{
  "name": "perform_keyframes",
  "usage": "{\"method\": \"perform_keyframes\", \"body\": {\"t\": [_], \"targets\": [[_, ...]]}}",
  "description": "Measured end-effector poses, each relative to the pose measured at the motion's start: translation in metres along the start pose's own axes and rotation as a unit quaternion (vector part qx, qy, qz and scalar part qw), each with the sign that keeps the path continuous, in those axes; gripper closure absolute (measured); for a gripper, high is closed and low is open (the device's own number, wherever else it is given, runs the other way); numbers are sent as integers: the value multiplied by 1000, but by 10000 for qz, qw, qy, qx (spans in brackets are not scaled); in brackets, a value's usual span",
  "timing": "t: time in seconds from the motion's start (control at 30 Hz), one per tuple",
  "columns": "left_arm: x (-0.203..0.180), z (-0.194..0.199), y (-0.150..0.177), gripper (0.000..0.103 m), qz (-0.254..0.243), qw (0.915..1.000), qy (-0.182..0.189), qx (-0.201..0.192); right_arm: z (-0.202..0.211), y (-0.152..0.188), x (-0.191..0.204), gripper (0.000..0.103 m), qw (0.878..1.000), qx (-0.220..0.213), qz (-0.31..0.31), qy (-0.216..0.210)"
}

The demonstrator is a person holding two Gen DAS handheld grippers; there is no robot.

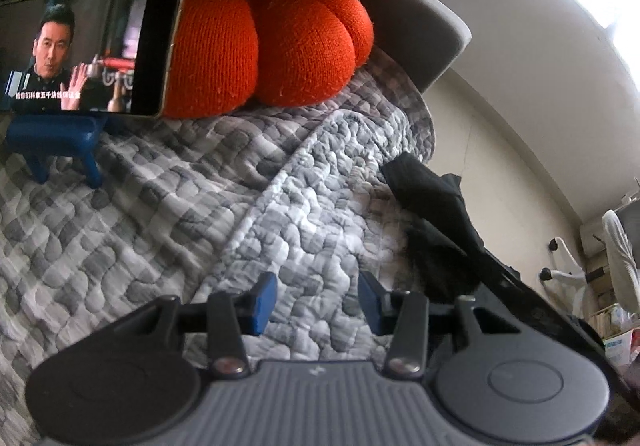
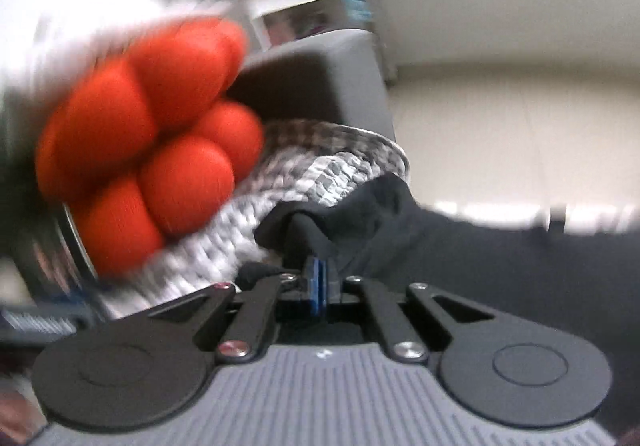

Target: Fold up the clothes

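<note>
Garment: black garment (image 1: 436, 214) draped over the quilt's (image 1: 192, 214) right edge, long axis running along that edge.
Left tool (image 1: 317, 300): jaws wide apart, empty.
Right tool (image 2: 319, 280): pinched on the black garment (image 2: 420, 242).

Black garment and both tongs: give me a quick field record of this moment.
surface: grey-white checked quilt
garment: black garment, crumpled at the quilt's right edge
left tongs: left tongs open, empty, over the quilt
right tongs: right tongs shut on a fold of the black garment
fold state: not yet folded
clutter: orange knot cushion; phone playing video on a blue stand
image quality: right wrist view blurred
</note>
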State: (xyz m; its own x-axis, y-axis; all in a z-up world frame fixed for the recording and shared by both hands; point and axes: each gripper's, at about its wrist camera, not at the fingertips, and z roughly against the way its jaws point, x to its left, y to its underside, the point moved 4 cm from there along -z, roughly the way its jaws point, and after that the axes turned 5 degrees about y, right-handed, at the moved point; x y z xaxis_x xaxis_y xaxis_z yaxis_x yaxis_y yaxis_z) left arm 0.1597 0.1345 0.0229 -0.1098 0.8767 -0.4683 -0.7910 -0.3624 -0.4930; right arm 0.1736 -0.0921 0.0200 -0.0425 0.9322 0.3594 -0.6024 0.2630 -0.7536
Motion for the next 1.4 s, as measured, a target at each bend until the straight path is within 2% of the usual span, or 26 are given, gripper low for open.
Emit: {"method": "perform_keyframes", "body": {"t": [0.1, 0.17, 0.2, 0.27, 0.3, 0.33, 0.4, 0.5, 0.6, 0.67, 0.7, 0.73, 0.8, 0.87, 0.9, 0.93, 1.0, 1.1, 1.3, 1.4], "targets": [[-2, 0, 1, 57, -11, 10000, -11, 3, 6, 7, -23, 102, 9972, 99, -728, -132], [-2, 0, 1, 57, 8, 10000, 7, 10, 7, 8, -20, 95, 9990, 125, -420, 68], [-2, 0, 1, 57, 18, 10000, 11, 10, 7, 9, -19, 87, 9994, 138, -265, 168], [-1, 0, 0, 57, 37, 10000, -22, -8, 9, 8, -9, 86, 9990, 85, 263, 347], [0, 1, 0, 57, 40, 10000, -51, -18, 11, 6, -1, 78, 9978, 17, 554, 375], [2, 1, -1, 57, 43, 9999, -89, -30, 12, 3, 8, 59, 9955, -78, 858, 398], [5, 2, -2, 57, 41, 9998, -173, -53, 16, -2, 31, 45, 9874, -302, 1501, 407], [10, 3, -4, 57, 82, 9997, -223, -67, 16, 3, 63, 45, 9649, -389, 2591, 163], [15, 4, -6, 56, 164, 9996, -230, -90, 12, 17, 90, 46, 9300, -326, 3660, -47], [15, 3, -6, 56, 132, 9996, -212, -91, -2, 31, 91, 71, 9104, -59, 4131, 203], [15, 3, -6, 56, 125, 9997, -193, -87, -10, 36, 89, 97, 9021, 83, 4301, 356], [15, 3, -6, 55, 153, 9997, -155, -81, -14, 38, 84, 96, 9034, 129, 4255, 515], [16, 3, -7, 51, 243, 9996, -79, -110, -7, 32, 68, 97, 9305, -35, 3633, 475], [16, 3, -10, 39, 289, 9993, -101, -228, 9, 21, 48, 97, 9699, -221, 2425, 15], [13, 2, -11, 38, 246, 9992, -115, -293, 17, 15, 36, 97, 9837, -324, 1752, -251], [11, 2, -12, 38, 198, 9991, -115, -350, 20, 12, 25, 97, 9908, -389, 1246, -358], [3, -2, -12, 36, 78, 9991, -16, -409, 24, 6, 5, 97, 9968, -504, 414, -454], [-8, -16, -14, 33, 23, 9988, 307, -377, 28, 1, -18, 97, 9957, -541, -503, -560], [-28, -48, -28, 32, 537, 9938, 952, -179, 30, 6, -13, 97, 9945, -506, -613, -681], [-36, -65, -32, 32, 759, 9927, 932, -91, 31, 8, -11, 97, 9938, -488, -669, -742]]}}
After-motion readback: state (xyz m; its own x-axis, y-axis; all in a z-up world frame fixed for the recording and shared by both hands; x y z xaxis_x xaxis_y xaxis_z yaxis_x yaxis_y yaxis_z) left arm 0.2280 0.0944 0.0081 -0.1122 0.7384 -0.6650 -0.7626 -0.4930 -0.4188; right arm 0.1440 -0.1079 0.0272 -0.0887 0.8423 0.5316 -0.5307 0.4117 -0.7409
